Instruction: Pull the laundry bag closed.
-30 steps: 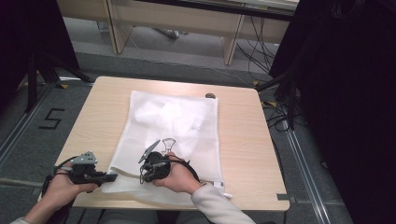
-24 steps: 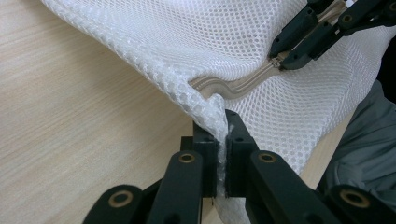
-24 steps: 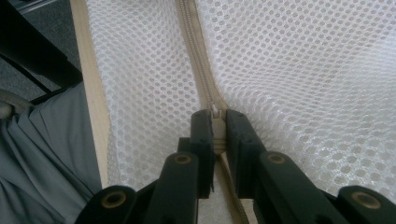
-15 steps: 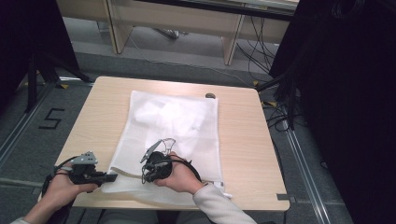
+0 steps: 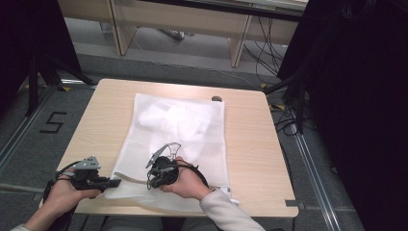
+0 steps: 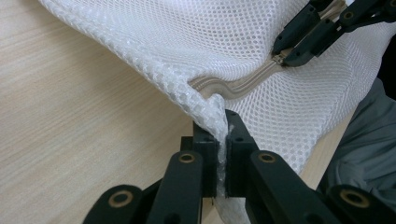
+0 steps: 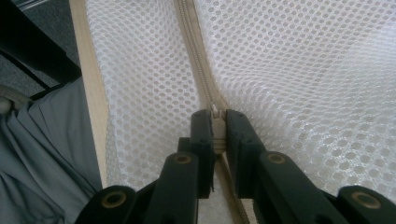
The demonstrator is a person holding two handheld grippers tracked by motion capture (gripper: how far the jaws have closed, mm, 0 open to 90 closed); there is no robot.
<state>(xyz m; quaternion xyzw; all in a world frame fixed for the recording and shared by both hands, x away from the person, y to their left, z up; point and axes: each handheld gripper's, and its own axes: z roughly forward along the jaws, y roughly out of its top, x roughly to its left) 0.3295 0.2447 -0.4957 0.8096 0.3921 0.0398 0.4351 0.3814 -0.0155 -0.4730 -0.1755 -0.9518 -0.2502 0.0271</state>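
White mesh bag [image 5: 178, 139]: left tool [image 6: 222, 140] pinches its corner, right tool [image 7: 218, 128] its zipper [image 7: 198, 60].

Mesh laundry bag [image 5: 180, 139]: white, tiny honeycomb holes all over. 
Zipper [image 7: 198, 60]: beige, with white pull tab [image 7: 215, 110]. 
Left gripper [image 6: 222, 140]: black jaws, gold-brown round rivets. 
Right gripper [image 7: 217, 130]: black too, same gold rivets. 
Table [image 5: 250, 139]: light wood, thin pale grain lines. 
Sleeve [image 5: 223, 211]: pale grey. 
Floor [image 5: 29, 130]: dark grey, black number 5 [image 5: 53, 123] marked on it. 
Curtain [image 5: 356, 86]: black.
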